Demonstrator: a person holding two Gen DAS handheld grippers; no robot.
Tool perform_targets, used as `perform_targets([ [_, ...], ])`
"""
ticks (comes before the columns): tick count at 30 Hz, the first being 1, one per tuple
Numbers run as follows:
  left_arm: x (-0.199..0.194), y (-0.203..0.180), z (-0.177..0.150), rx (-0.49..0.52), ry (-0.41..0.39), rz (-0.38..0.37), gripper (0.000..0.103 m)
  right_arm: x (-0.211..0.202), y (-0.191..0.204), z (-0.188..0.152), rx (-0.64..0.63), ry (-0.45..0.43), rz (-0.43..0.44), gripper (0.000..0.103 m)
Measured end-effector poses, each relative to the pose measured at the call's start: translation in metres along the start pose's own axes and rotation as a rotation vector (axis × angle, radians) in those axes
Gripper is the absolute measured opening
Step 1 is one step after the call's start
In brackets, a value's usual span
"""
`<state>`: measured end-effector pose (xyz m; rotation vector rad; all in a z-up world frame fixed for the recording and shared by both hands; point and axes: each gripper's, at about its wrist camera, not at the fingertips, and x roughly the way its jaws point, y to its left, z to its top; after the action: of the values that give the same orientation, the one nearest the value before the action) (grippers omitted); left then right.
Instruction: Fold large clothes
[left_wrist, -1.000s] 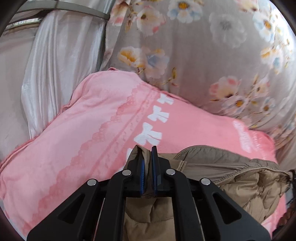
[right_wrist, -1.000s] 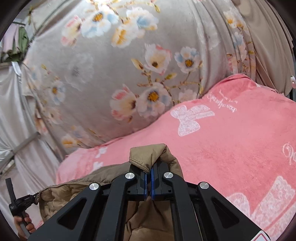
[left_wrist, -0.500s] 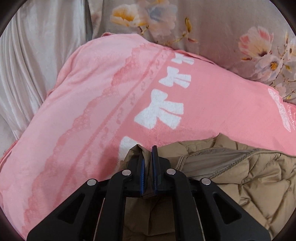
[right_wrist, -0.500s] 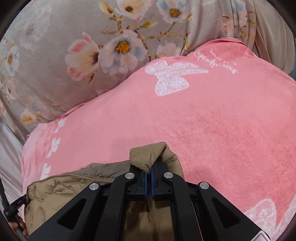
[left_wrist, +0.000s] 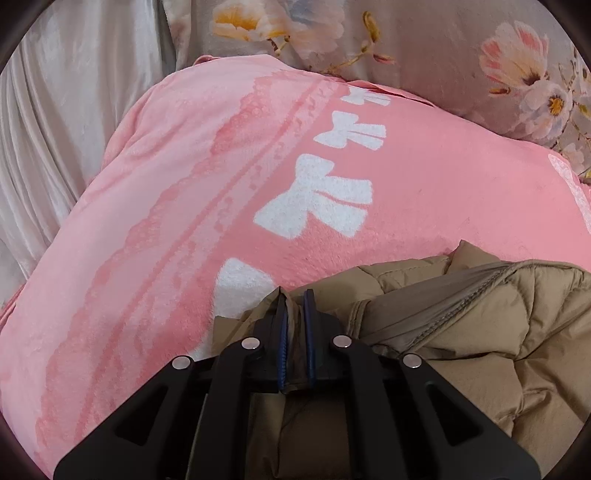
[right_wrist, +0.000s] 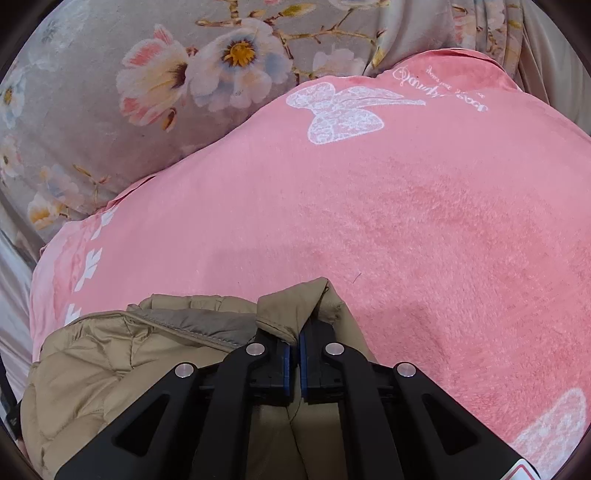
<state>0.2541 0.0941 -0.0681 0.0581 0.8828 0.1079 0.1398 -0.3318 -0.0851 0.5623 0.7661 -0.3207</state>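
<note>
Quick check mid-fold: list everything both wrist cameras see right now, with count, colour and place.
Quilted jacket: one, tan, lying on the pink blanket, an edge pinched at each end.
Pink blanket: one, pink with white bows and butterflies, spread under the jacket.
Floral cover: one, grey with pink, white and yellow flowers, behind the blanket.
Pale curtain: one, off-white, far left of the left wrist view.
Left tool: one, black with blue pads, shut on the jacket.
Right tool: one, black with blue pads, shut on the jacket.

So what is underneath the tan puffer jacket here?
The tan puffer jacket, pinched by the left gripper and right gripper, lies over the pink blanket. The floral fabric shows beyond. What supports the blanket is covered.
</note>
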Motion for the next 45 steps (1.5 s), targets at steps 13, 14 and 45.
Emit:
perform_targets([
  [13, 0.006, 0.000, -0.005, -0.019, -0.027, -0.001, 0.008, 0.007, 0.002, -0.002, -0.006, -0.002, -0.004, 0.000],
  [14, 0.006, 0.001, -0.005, -0.020, -0.027, -0.004, 0.008, 0.008, 0.001, -0.002, 0.001, -0.003, 0.007, 0.001],
  [45, -0.031, -0.100, -0.001, 0.114, -0.041, -0.133, 0.065, -0.023, 0.138, -0.028, -0.391, 0.003, 0.048, 0.017],
])
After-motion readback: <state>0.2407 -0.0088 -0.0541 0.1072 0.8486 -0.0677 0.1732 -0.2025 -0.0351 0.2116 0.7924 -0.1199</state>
